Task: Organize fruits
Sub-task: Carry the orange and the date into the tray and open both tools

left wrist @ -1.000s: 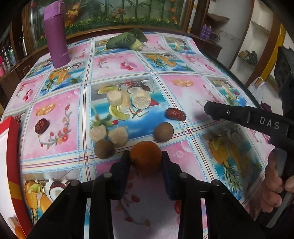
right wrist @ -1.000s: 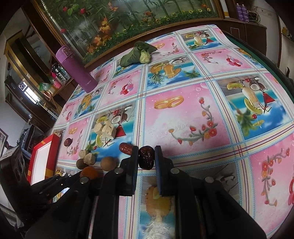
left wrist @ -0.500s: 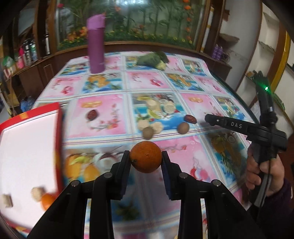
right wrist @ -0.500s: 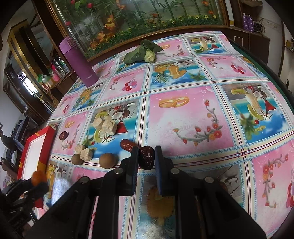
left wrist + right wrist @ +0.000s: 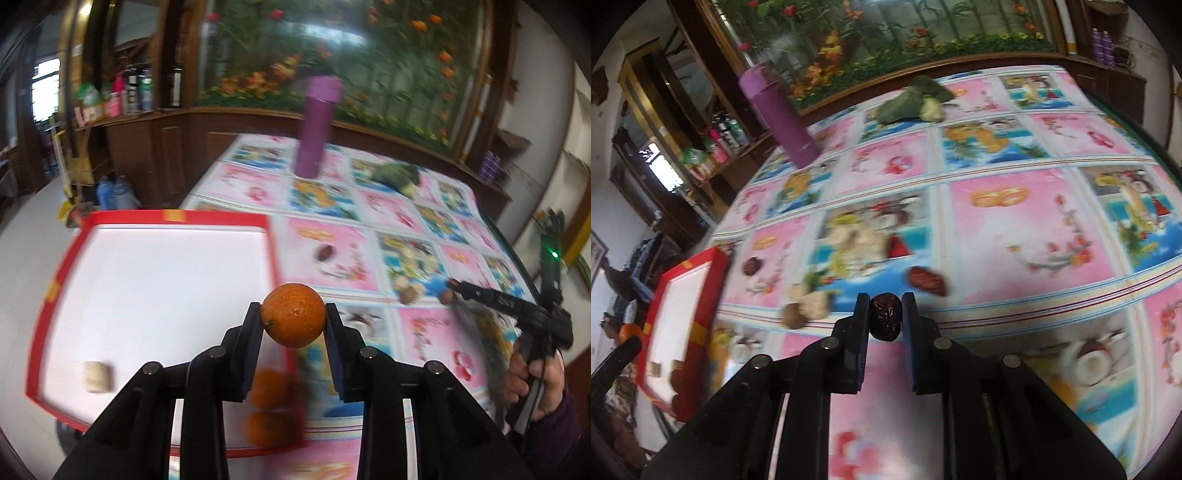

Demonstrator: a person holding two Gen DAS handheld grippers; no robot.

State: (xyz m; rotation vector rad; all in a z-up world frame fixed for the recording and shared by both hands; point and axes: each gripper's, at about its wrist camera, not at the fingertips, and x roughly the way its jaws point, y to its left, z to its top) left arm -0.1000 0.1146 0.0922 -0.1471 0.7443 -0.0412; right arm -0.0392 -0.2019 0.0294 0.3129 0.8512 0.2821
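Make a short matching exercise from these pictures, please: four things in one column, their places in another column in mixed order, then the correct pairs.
Things
1. round orange fruit
2. dark wrinkled dried date
3. tall purple bottle
4. pale beige cylinder piece

Places
A. inside the red-rimmed white tray
B. between the fingers of the left tool
C. standing on the patterned tablecloth
D. between the fingers of the right tool

Pairs: 1-B, 2-D, 3-C, 4-A

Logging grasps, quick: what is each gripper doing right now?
Left gripper: shut on the orange.
Right gripper: shut on the dark red date.
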